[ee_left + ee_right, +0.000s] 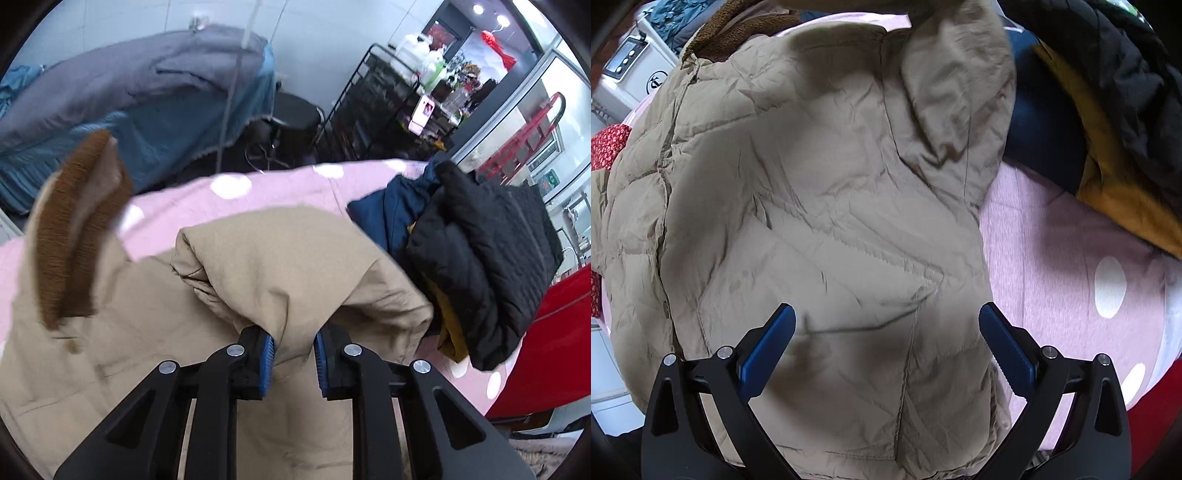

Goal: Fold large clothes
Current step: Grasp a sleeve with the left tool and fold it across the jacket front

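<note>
At the bottom centre of the left wrist view, the left gripper is closed down on a fold of a beige padded jacket, its two blue-faced pads pinching the cloth between them. The pinched fold humps up just above the jaws, in the middle of the frame. To the left, the jacket's brown fleece collar stands up toward the upper left. The jacket lies on a pink bedcover with white dots, which runs as a band across the middle. At the right of the frame, a heap of dark clothes, black and navy with a mustard edge, sits on the same cover. A grey and blue blanket fills the upper left, blurred.

In the right wrist view, the right gripper sits at the bottom centre with its jaws spread wide and nothing between its pads. It looks down on the jacket, which is spread crumpled over most of the frame. Pink bedcover shows at the right, and the dark clothes heap lies in the upper right corner.
</note>
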The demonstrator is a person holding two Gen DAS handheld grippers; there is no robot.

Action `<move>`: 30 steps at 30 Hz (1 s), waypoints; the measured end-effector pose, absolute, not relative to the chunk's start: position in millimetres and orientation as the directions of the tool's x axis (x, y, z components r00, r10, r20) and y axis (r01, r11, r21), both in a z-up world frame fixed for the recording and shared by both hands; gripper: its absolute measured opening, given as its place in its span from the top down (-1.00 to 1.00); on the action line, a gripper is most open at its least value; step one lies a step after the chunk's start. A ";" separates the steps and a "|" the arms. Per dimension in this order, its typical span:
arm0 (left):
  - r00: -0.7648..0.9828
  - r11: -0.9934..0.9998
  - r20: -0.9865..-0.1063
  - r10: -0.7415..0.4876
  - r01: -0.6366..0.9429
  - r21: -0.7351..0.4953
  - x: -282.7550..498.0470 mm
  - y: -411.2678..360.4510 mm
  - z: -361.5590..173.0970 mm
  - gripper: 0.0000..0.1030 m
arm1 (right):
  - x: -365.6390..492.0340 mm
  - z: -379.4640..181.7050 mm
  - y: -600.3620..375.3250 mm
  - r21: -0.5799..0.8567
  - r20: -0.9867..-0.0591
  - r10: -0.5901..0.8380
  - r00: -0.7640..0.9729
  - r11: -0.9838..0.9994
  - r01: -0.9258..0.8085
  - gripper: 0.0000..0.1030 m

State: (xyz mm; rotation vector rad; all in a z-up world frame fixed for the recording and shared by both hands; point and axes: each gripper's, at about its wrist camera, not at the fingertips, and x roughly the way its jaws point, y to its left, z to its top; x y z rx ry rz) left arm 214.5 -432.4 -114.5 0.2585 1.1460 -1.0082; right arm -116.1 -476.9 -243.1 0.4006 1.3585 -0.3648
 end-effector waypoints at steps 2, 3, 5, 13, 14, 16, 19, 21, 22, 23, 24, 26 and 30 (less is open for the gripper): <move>0.075 0.575 -0.854 -0.515 0.769 -0.280 218.5 -415.7 -106.5 0.66 | -112.0 -241.0 -478.5 0.067 -0.983 -0.021 0.181 0.882 0.466 -0.91; 0.094 0.584 -0.861 -0.500 0.770 -0.255 218.9 -404.1 -105.5 0.66 | -111.9 -241.1 -475.1 0.068 -0.983 -0.020 0.183 0.884 0.463 -0.91; 0.130 0.603 -0.881 -0.456 0.773 -0.198 216.4 -385.2 -109.1 0.66 | -105.3 -240.5 -476.5 0.071 -0.982 -0.016 0.186 0.888 0.454 -0.91; 0.137 0.701 -0.934 -0.329 0.699 -0.145 189.7 -296.0 -152.1 0.67 | -100.4 -233.1 -470.7 0.084 -0.980 -0.005 0.199 0.898 0.431 -0.91; 0.133 0.713 -0.940 -0.314 0.687 -0.141 187.8 -288.7 -159.5 0.67 | -100.3 -233.4 -470.1 0.087 -0.980 0.000 0.197 0.898 0.430 -0.91; 0.111 0.730 -0.952 -0.286 0.669 -0.141 187.5 -278.2 -175.4 0.67 | -98.5 -233.3 -468.6 0.097 -0.980 0.011 0.198 0.899 0.428 -0.91; 0.101 0.742 -0.961 -0.256 0.658 -0.128 185.6 -272.9 -194.7 0.67 | -91.1 -229.2 -467.1 0.113 -0.977 0.023 0.213 0.900 0.422 -0.91; 0.124 0.727 -0.967 -0.224 0.682 -0.081 181.8 -278.1 -202.1 0.66 | -84.0 -223.4 -467.5 0.113 -0.973 0.018 0.228 0.904 0.412 -0.91; 0.134 0.720 -0.968 -0.211 0.691 -0.061 180.3 -280.4 -205.4 0.65 | -80.9 -217.3 -468.1 0.116 -0.969 0.013 0.246 0.905 0.410 -0.91; 0.142 0.714 -0.970 -0.198 0.699 -0.043 179.1 -282.1 -208.7 0.64 | -77.6 -212.5 -469.6 0.125 -0.965 0.014 0.263 0.904 0.409 -0.91; 0.147 0.712 -0.970 -0.192 0.701 -0.034 177.9 -282.5 -211.3 0.64 | -72.1 -210.9 -472.4 0.133 -0.961 0.018 0.275 0.903 0.409 -0.91; 0.149 0.719 -0.970 -0.193 0.694 -0.037 179.5 -281.4 -212.5 0.64 | -61.6 -205.4 -477.2 0.144 -0.955 0.019 0.295 0.902 0.407 -0.91; 0.140 0.749 -0.963 -0.229 0.657 -0.083 186.4 -266.6 -201.9 0.64 | -38.2 -196.3 -483.7 0.166 -0.946 0.027 0.324 0.896 0.411 -0.91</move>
